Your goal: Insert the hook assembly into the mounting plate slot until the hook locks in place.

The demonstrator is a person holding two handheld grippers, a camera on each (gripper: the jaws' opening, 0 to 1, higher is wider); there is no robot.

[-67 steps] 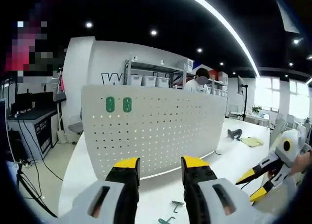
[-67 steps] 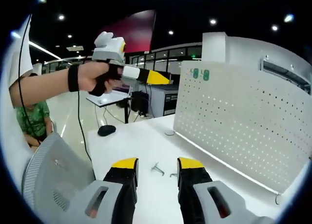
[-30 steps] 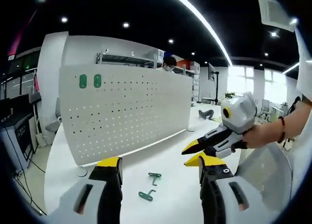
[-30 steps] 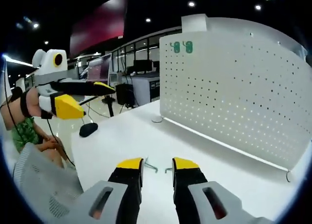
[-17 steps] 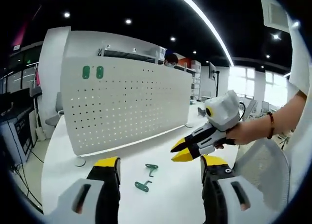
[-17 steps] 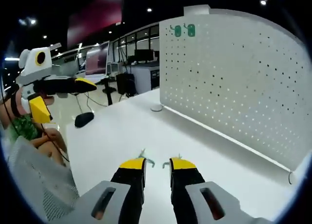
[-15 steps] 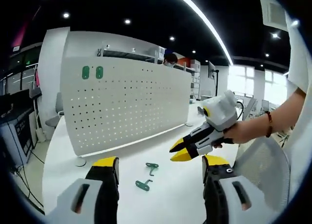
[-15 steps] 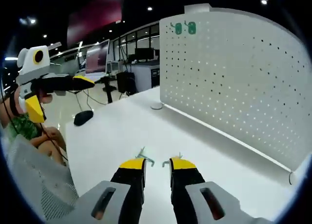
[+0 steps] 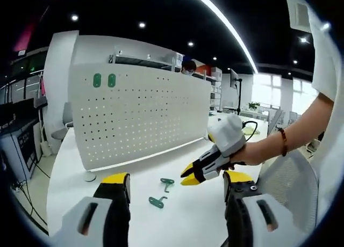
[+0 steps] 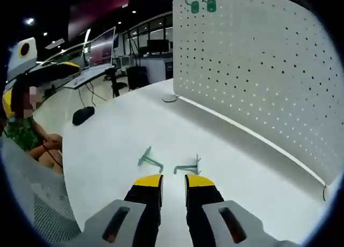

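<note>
In the left gripper view, the left gripper (image 9: 174, 181) is sitting with its 2 yellow-tipped jaws spread wide apart, gripping nothing. Between and just beyond those jaws, 2 green hooks are lying on the white table (image 9: 70, 177): the nearer hook (image 9: 157, 202) is closer to the left jaw, and the farther hook (image 9: 166, 183) is lying just past it, the 2 near each other but apart. Coming in from the right of that view, the right gripper (image 9: 189, 176) is pointing down toward the table, its tips close together and hanging just beside the farther hook without touching it; a hand (image 9: 244, 153) is wrapping around its body. Beyond the hooks, well past the jaws, a white pegboard (image 9: 140, 118) is standing upright on the table, with 2 green plates (image 9: 104, 80) sitting side by side near its top corner.

In the right gripper view, the right gripper (image 10: 173, 181) is showing its 2 jaws nearly together with a narrow gap, nothing caught between them. Just ahead of the tips, 1 hook (image 10: 149, 159) is lying ahead of the left jaw and the other hook (image 10: 188, 167) ahead of the right jaw, both flat on the table (image 10: 113, 139). The pegboard (image 10: 258, 75) is rising ahead and to the right, with the green plates (image 10: 202, 6) at its top. A black mouse (image 10: 83, 114) is resting far off to the left.
</note>
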